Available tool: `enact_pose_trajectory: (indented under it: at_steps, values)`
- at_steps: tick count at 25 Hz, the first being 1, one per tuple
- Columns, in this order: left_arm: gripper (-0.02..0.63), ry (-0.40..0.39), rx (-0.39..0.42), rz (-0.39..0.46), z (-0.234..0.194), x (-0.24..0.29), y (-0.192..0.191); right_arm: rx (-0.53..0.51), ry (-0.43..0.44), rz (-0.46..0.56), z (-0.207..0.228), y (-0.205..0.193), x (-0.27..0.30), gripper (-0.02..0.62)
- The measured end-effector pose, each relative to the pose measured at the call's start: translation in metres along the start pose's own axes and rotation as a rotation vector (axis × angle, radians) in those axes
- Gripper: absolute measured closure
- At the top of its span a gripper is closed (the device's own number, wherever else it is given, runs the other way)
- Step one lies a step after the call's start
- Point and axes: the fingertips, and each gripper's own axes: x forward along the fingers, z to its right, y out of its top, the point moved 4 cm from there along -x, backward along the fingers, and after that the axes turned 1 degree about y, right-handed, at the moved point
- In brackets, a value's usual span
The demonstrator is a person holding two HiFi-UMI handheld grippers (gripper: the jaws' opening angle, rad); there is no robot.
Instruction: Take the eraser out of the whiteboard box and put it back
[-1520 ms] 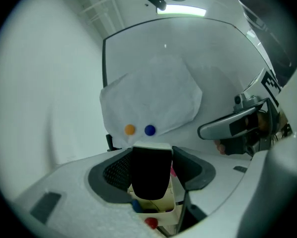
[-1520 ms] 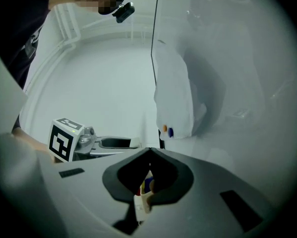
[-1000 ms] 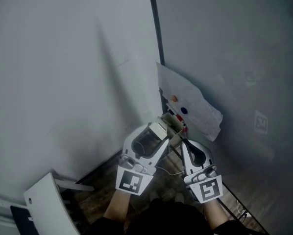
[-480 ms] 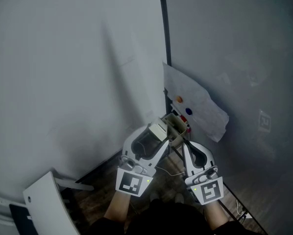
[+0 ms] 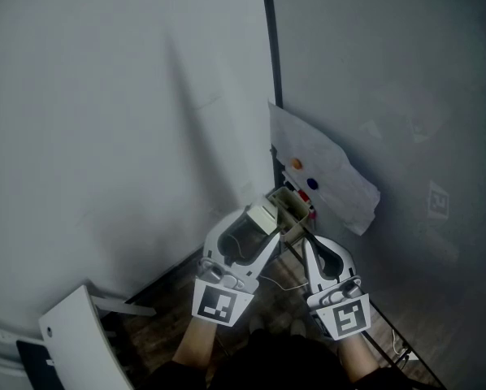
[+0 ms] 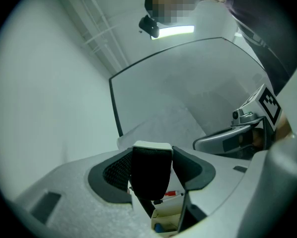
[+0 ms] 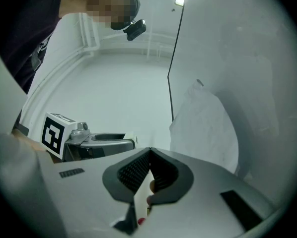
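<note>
In the head view my left gripper is shut on the eraser, a white-backed block with black felt, held just left of the small open whiteboard box. From the left gripper view, the eraser fills the jaws above the box, which holds red and blue markers. My right gripper reaches the box's near side. In the right gripper view the right gripper has its pads pressed together on a thin white box wall.
A crumpled paper sheet hangs on the board behind the box under orange and blue magnets. A black frame strip runs up the corner. A white panel leans at lower left, and a thin cable lies on the dark floor.
The head camera has shifted slightly. Both grippers, the eraser and the box hold almost the same places relative to each other.
</note>
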Motion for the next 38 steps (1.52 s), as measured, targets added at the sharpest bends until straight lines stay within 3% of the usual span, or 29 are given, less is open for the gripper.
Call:
enact_pose_trajectory:
  at_steps: [12, 21, 27, 38]
  values:
    - [0.365, -0.022, -0.040, -0.033, 0.003, 0.006, -0.021, 0.024, -0.019, -0.013, 0.002, -0.008, 0.001, 0.592]
    - [0.365, -0.040, -0.261, -0.144, 0.015, 0.021, -0.079, 0.061, -0.063, -0.114, 0.011, -0.040, 0.000, 0.592]
    - [0.365, -0.071, -0.293, -0.147, 0.015, 0.034, -0.088, 0.057, -0.082, -0.095, 0.017, -0.048, -0.005, 0.592]
    - [0.365, -0.170, -0.377, -0.162, 0.033, 0.080, -0.136, 0.053, -0.156, -0.170, 0.029, -0.059, -0.021, 0.592]
